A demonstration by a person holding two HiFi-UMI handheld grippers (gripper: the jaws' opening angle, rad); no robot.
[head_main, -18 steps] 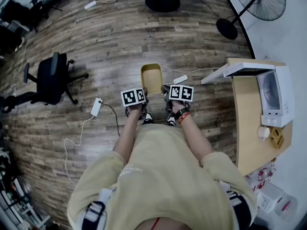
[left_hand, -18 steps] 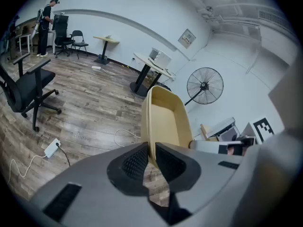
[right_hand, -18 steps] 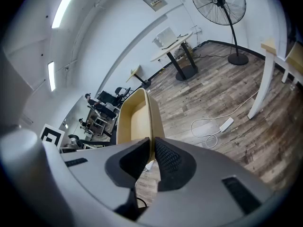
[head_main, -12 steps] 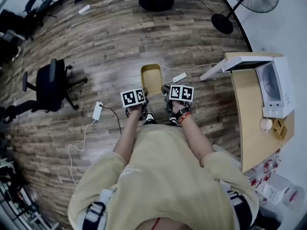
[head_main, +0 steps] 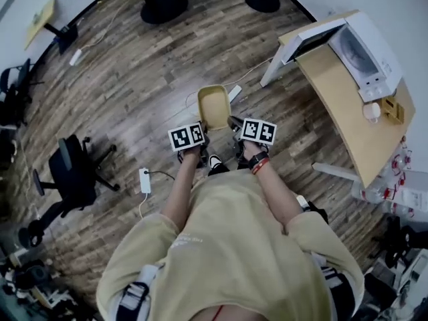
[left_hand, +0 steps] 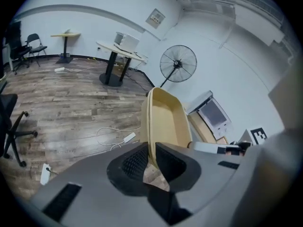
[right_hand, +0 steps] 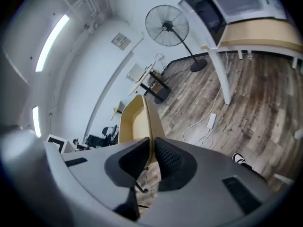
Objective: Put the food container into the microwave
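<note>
Clamping the left gripper (head_main: 202,131) on the left rim of the food container (head_main: 212,105), we carry it above the wooden floor (head_main: 134,79) just ahead of us. The right gripper (head_main: 232,124) is closed on the right rim in the same way. Since a moment ago the table (head_main: 348,112) and the microwave (head_main: 364,45) have swung from our right side to the far right, door (head_main: 304,42) open. We judge that we are turning toward it, with the container well apart from it.
</note>
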